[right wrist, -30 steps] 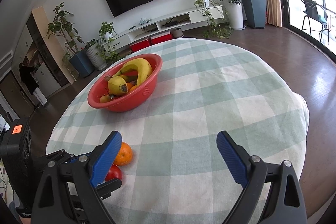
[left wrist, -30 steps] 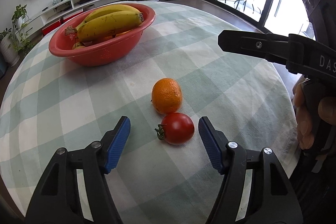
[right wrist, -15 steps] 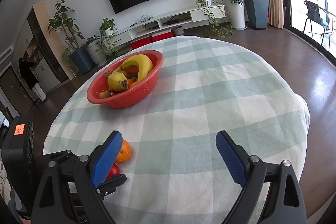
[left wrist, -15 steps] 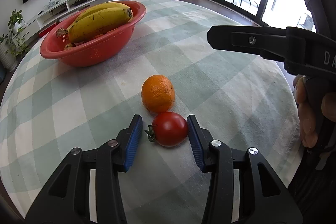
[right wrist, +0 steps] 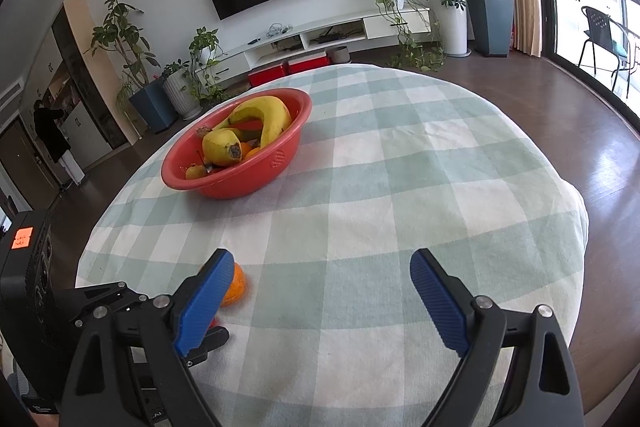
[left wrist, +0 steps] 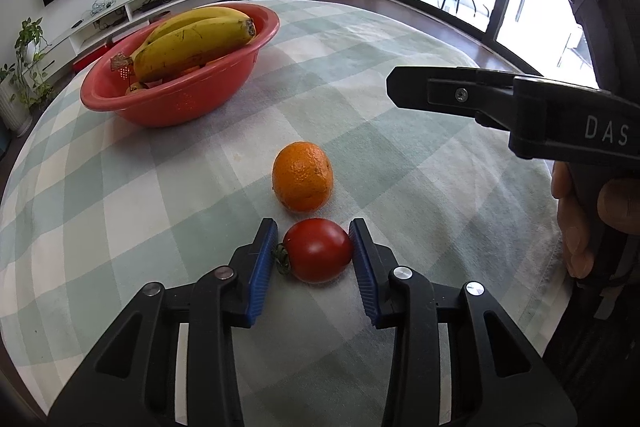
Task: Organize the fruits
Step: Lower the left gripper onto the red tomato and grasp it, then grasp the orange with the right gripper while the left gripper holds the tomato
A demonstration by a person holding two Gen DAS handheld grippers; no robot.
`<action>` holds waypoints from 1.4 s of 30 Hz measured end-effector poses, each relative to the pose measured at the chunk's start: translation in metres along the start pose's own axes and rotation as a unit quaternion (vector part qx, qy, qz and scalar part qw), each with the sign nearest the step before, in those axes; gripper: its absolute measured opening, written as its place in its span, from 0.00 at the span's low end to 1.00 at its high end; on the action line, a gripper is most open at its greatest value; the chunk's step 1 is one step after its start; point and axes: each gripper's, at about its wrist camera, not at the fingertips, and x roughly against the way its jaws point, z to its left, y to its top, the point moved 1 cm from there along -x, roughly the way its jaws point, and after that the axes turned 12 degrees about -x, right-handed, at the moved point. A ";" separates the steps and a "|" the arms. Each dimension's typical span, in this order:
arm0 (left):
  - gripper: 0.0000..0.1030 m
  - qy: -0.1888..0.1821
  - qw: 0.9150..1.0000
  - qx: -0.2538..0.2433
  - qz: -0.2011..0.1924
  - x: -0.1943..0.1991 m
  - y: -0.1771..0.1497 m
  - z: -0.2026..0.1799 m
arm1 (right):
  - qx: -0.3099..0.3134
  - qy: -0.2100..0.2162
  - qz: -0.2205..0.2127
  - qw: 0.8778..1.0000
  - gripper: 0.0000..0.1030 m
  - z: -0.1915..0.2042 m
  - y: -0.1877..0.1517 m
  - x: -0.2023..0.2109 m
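Left wrist view: the left tool is closed on the tomato, its blue pads pressed to either side while the fruit sits on the table. The grip is across the tomato's width, with the stem pointing left toward one pad, which likely keeps the soft skin from being pinched at the stalk. The orange lies just beyond the tomato, very near it but I cannot tell if they touch. Further back left stands the red bowl, holding two bananas laid across the top and some smaller orange-coloured fruit beneath. The bowl looks like the place the loose fruit is meant for. The right tool shows at the right edge, raised above the table.

Right wrist view: the right tool is open wide and holds nothing, hovering over bare cloth, probably waiting its turn for the orange. That orange peeks out beside its left pad. The bowl sits well beyond, bananas curving over a small yellowish fruit and orange pieces.
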 end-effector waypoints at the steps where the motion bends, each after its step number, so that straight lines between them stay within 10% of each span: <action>1: 0.33 0.001 1.000 0.002 -0.002 0.002 0.000 0.002 | 0.004 -0.002 0.000 1.000 0.89 0.001 -0.001 -0.001; 18: 0.33 -0.005 1.000 0.021 0.009 0.005 -0.018 0.012 | 0.063 -0.034 -0.002 0.997 0.88 0.015 -0.010 -0.007; 24: 0.63 -0.003 1.000 0.028 0.014 0.008 -0.023 0.012 | 0.067 -0.035 0.000 0.997 0.88 0.016 -0.011 -0.007; 31: 0.33 0.004 1.000 0.022 0.016 0.007 -0.022 0.010 | 0.073 -0.036 0.001 0.997 0.87 0.018 -0.012 -0.007; 42: 0.30 0.003 0.999 0.049 -0.008 0.018 -0.028 0.020 | 0.079 -0.028 0.003 0.997 0.87 0.022 -0.014 -0.007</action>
